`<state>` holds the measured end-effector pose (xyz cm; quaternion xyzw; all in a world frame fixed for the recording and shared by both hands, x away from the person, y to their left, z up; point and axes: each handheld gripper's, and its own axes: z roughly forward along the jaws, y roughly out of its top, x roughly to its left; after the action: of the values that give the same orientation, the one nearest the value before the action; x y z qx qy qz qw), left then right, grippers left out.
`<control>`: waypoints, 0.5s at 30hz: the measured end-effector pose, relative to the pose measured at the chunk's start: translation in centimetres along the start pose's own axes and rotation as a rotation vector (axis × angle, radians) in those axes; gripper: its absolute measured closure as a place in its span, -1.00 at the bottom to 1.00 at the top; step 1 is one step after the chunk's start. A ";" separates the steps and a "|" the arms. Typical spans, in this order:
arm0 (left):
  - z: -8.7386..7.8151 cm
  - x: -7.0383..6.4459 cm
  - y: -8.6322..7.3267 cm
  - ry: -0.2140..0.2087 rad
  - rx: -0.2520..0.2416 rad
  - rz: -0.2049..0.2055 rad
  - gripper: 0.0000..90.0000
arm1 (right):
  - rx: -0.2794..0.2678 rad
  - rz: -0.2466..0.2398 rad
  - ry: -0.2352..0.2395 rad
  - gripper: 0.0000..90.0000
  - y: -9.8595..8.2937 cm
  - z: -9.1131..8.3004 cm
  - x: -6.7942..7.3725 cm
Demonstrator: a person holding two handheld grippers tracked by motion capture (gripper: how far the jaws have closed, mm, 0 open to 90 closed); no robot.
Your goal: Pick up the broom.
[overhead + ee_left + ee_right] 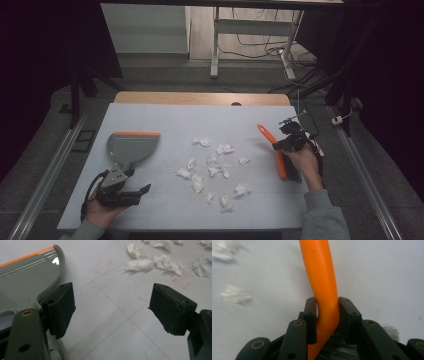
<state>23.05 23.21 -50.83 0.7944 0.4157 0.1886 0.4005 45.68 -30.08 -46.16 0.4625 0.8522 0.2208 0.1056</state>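
Spreading across most of the high view, the pale table (pixel 165 120) carries everything, its far edge backed by a strip of bare wood. Toward the left edge lies the grey dustpan (pixel 131 148), its orange lip (pixel 136 134) turned to the far side and its handle pointing back at the near-left corner. In the left gripper view the pan's toothed rim curves just beside the left-hand jaw.

On the right side of the table, the brush (pixel 277 150) is lifted at an angle, its orange handle rising toward the far edge and its dark bristles (pixel 342 350) down by the person's hand. The right gripper (pixel 289 141) is clamped on that handle; in the right gripper view the two black jaws press both sides of the orange shaft just above the bristles.

The left gripper (pixel 131 192) rests near the near-left corner, just behind the dustpan's handle, its jaws standing wide apart with bare table between them.

Scattered over the middle of the table, between pan and brush, lie the paper scraps (pixel 214 170), small crumpled white bits, loosely grouped and mostly apart from each other. Several show at the top of the left gripper view, well ahead of the open jaws.
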 end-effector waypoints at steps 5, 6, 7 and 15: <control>0.1 -0.1 0.0 0.003 0.000 0.003 -0.52 | -0.122 0.043 0.058 0.54 -0.3 -1.8 -0.4; 0.1 -0.1 0.1 0.003 -0.001 0.003 -0.52 | -0.137 0.047 0.070 0.54 -0.3 -2.0 -0.4; 0.1 -0.1 0.1 0.005 -0.002 0.005 -0.52 | -0.149 0.046 0.082 0.54 -0.3 -2.3 -0.4; 0.1 -0.1 0.1 0.007 -0.006 0.006 -0.52 | -0.293 0.074 0.166 0.54 -0.3 -4.9 0.4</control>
<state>23.13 23.08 -50.75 0.7936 0.4143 0.1939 0.4011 43.35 -31.26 -42.00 0.4532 0.7991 0.3840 0.0929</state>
